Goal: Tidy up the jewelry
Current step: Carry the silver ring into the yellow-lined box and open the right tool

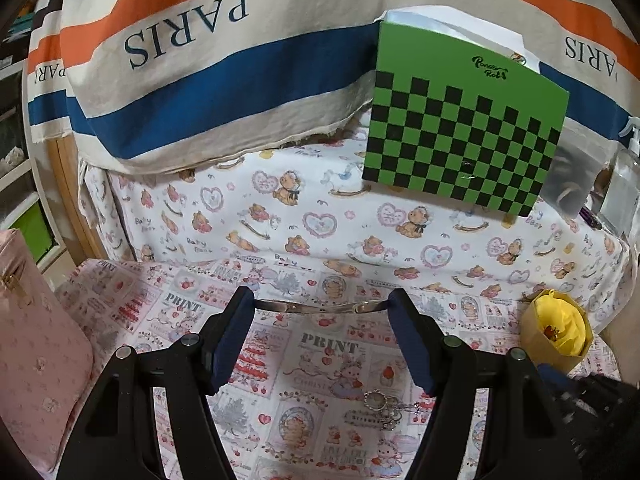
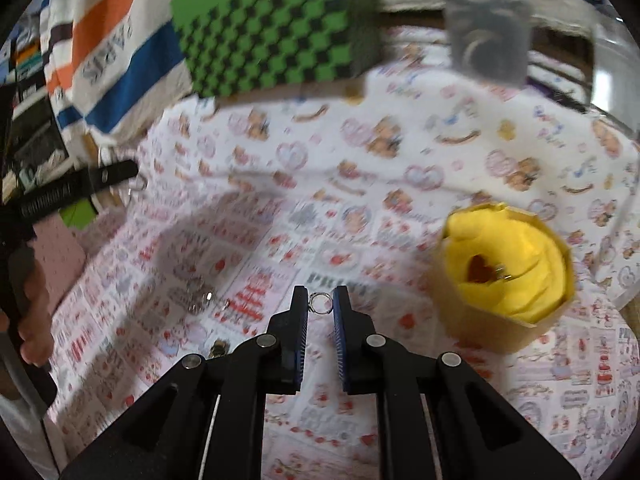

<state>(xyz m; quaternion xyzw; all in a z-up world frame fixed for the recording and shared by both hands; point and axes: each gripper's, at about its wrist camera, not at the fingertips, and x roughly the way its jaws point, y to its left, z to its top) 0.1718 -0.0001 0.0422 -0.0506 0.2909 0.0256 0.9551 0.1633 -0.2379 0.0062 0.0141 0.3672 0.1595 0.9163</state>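
Observation:
My left gripper (image 1: 320,309) is closed on a thin silver bangle (image 1: 316,305), which spans the gap between its two fingertips just above the printed cloth. Under it lies a tangle of silver chain jewelry (image 1: 384,404), also in the right wrist view (image 2: 196,300). My right gripper (image 2: 320,301) is shut on a small silver ring (image 2: 320,303), held clear of the cloth. To its right stands a tan box with yellow lining (image 2: 506,276), holding a red heart piece (image 2: 478,268). The same box (image 1: 556,332) sits at the right in the left wrist view.
A green and black checkered box (image 1: 464,140) stands at the back against a striped PARIS cloth (image 1: 192,68). A pink pouch (image 1: 36,340) lies at the left and a clear bottle (image 1: 624,184) at the far right. A small metal piece (image 2: 218,348) lies near my right fingers.

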